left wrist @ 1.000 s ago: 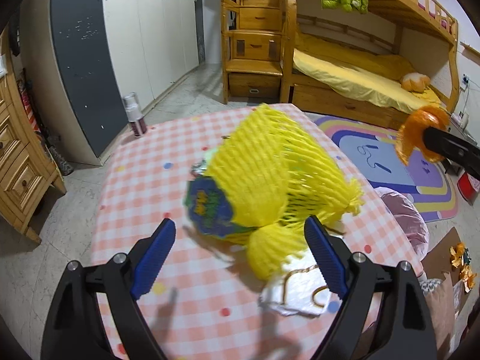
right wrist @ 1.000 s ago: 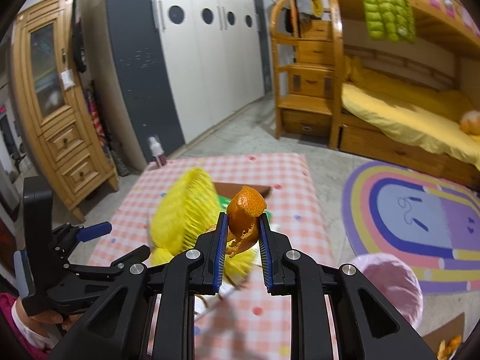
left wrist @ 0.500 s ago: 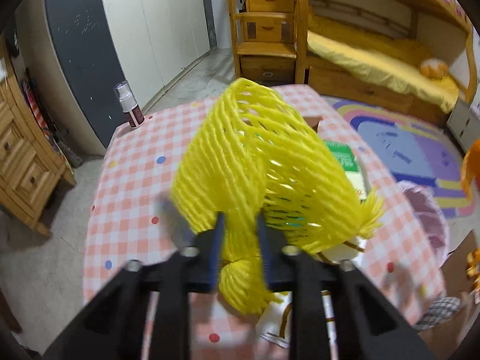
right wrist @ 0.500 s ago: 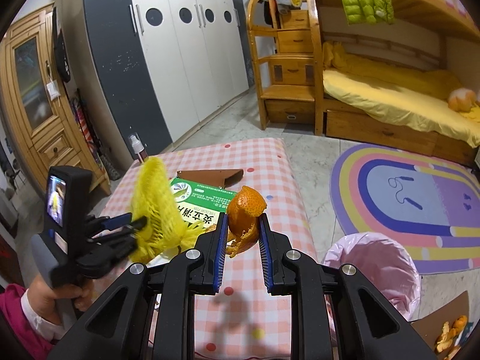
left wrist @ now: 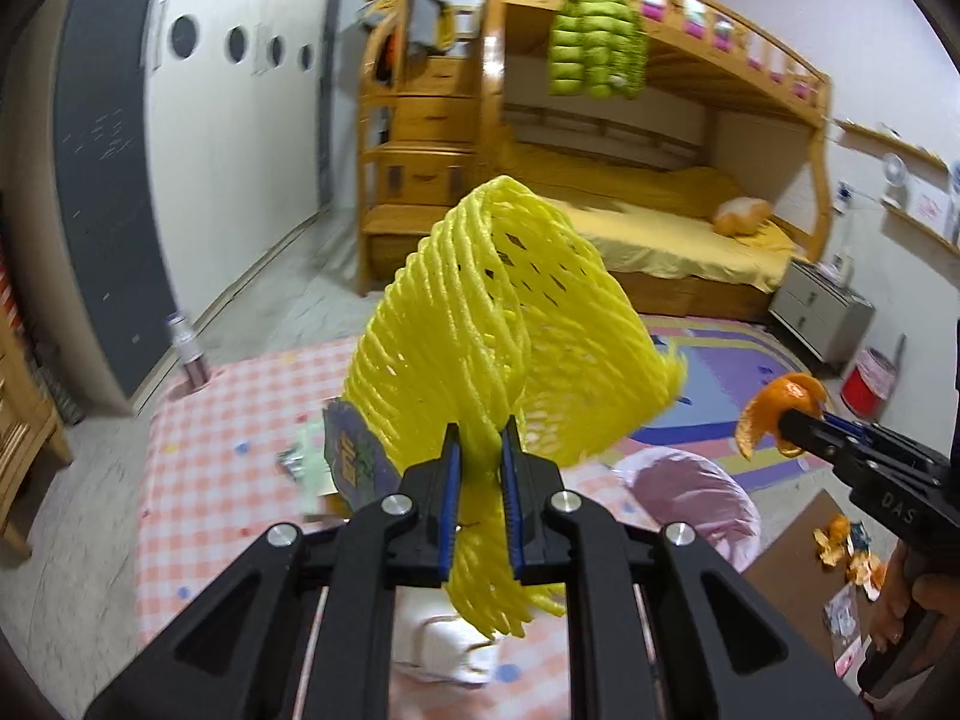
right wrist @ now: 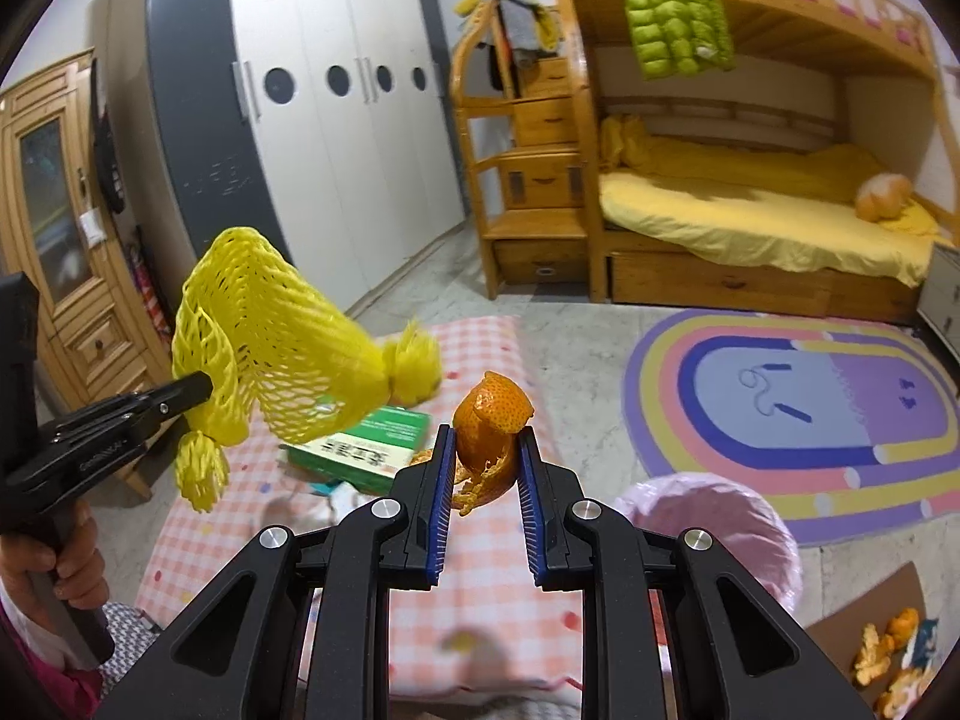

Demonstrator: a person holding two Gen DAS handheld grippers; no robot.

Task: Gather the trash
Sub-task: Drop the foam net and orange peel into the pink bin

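My left gripper [left wrist: 480,456] is shut on a yellow foam fruit net [left wrist: 498,336] and holds it up above the checked table [left wrist: 204,450]. It also shows in the right wrist view [right wrist: 264,336], hanging from the left gripper [right wrist: 204,387]. My right gripper [right wrist: 485,450] is shut on an orange peel [right wrist: 489,420], above the table's right edge; it shows in the left wrist view [left wrist: 786,414] too. A bin with a pink bag [right wrist: 714,528] stands on the floor just right of the table.
On the table lie a green box [right wrist: 366,450], a purple wrapper [left wrist: 354,462], white paper [left wrist: 444,648] and a spray bottle [left wrist: 189,354]. Cardboard with peel scraps [right wrist: 888,648] lies on the floor. A rug [right wrist: 792,414] and bunk bed [right wrist: 750,222] lie beyond.
My left gripper closed on the yellow net and lifted it off the table, uncovering the green box. My right gripper kept hold of the peel and shifted toward the pink bin.
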